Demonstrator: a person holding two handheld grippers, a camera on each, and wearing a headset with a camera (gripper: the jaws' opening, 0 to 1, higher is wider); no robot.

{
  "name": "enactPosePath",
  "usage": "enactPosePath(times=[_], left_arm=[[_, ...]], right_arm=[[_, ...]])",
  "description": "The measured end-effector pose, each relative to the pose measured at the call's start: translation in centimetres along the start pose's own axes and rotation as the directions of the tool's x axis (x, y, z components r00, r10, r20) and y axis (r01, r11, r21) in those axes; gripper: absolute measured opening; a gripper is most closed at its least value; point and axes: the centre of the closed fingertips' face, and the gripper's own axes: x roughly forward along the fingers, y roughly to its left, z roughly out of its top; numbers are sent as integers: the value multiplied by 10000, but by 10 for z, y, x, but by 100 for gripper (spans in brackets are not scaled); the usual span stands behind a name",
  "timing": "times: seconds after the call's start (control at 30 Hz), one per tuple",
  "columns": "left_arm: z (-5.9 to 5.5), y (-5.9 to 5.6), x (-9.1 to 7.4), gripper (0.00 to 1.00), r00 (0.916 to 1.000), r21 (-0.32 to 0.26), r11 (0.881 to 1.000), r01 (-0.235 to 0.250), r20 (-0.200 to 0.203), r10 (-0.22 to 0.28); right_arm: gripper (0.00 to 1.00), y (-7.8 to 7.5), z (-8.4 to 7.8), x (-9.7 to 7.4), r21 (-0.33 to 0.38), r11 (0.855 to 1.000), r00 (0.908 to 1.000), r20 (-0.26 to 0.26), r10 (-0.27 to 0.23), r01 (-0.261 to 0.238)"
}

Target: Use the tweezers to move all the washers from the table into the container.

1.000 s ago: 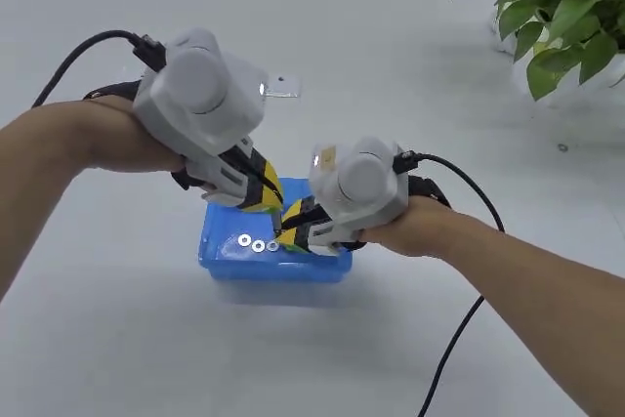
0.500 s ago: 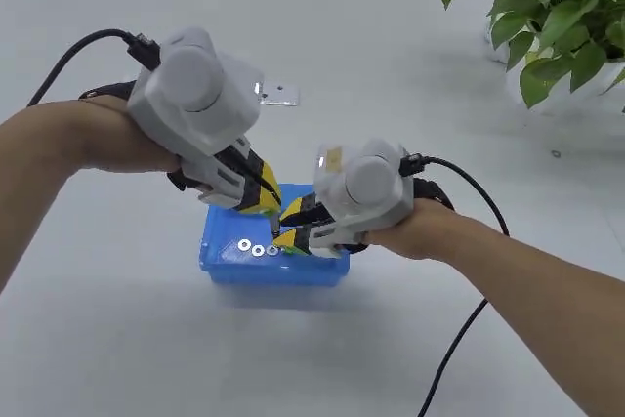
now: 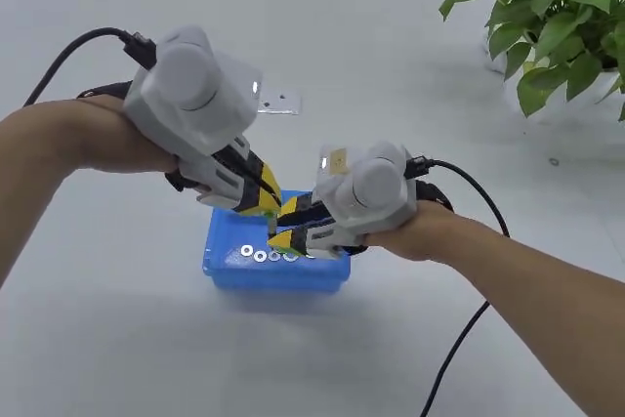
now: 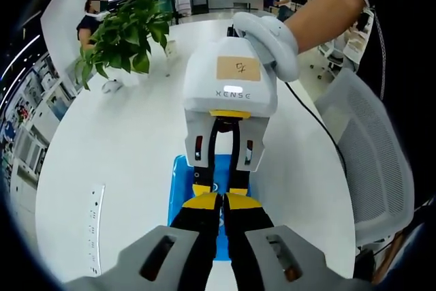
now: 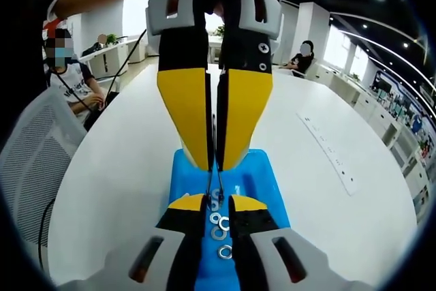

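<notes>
Four washers (image 5: 218, 233) I could count for sure, lying in a short row on the floor of the blue container (image 3: 273, 278), with perhaps a fifth half hidden under the jaws. The tweezers (image 5: 212, 183) hung point-down just over that row, their tips drawn narrow. Whether a washer sat between them I could not tell. The left gripper (image 3: 266, 207) had its jaws clamped on the upper part of the tweezers, reaching down from above. The right gripper (image 5: 218, 202) sat lower, on the person's right. Its jaws were set close on either flank of the tweezers' lower end, with only a slim gap between them. Whether they actually pressed the blades was beyond me.

To my eye this was the drop-off. Done well, the tips wanted to be low and inside the walls, with the squeeze eased off gently. That way a washer would fall flat among the others and not bounce over the rim. The lift out wanted to be straight up.

By count there were one container, one pair of tweezers and two grippers. On the white table (image 3: 117, 339) one dark speck (image 3: 554, 161) lay well off toward the potted plant (image 3: 557, 26). It was too small to name, though possibly a washer left to fetch.
</notes>
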Motion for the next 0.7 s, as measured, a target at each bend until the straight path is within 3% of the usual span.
enactPosePath(times=[0.7], left_arm=[[4,-1,-9,5,9999,60,9998,-166,-16,166]], right_arm=[[7,0,6,-7,151,9996,9997,-64,-242,243]])
